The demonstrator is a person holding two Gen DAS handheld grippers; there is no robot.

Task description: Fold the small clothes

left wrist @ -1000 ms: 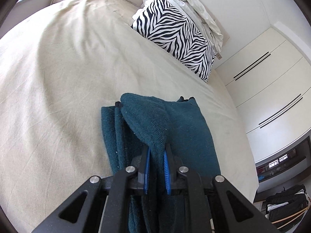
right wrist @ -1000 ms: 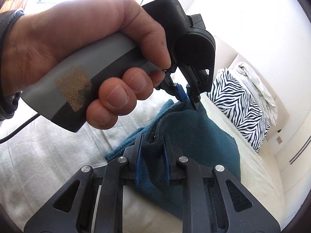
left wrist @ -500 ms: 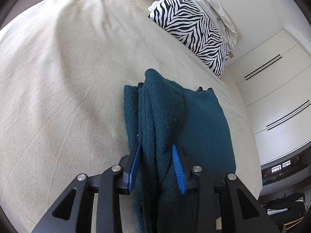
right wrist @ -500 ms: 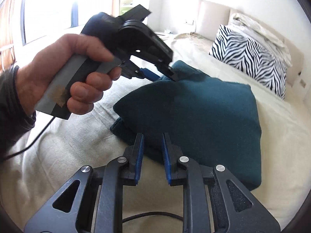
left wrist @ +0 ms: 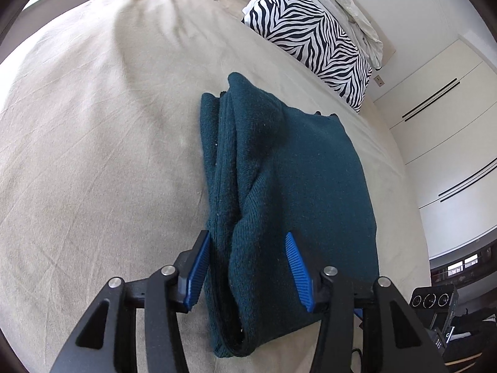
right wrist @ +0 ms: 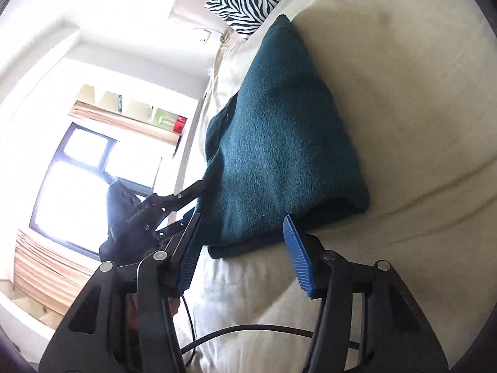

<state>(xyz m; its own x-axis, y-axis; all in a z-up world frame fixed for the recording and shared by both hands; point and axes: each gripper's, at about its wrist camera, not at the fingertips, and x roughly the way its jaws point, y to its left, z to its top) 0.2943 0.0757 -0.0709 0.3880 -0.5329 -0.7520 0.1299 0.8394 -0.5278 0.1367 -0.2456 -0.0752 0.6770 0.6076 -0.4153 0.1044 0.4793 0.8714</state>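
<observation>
A dark teal knitted garment (left wrist: 279,186) lies folded on the beige bed sheet (left wrist: 93,155); it also shows in the right wrist view (right wrist: 279,140). My left gripper (left wrist: 248,267) is open, its blue pads on either side of the garment's near edge without pinching it. My right gripper (right wrist: 242,248) is open just before the garment's near corner. The left gripper (right wrist: 186,199) shows in the right wrist view at the garment's left edge.
A zebra-striped pillow (left wrist: 310,37) with a crumpled white cloth (left wrist: 341,9) lies at the head of the bed. White wardrobe doors (left wrist: 450,130) stand to the right. A black cable (right wrist: 248,332) runs under my right gripper. A window (right wrist: 77,180) is at left.
Both grippers have opened and let go of the teal garment, which now lies flat and folded on the bed. The right gripper has pulled back and rolled sideways.
</observation>
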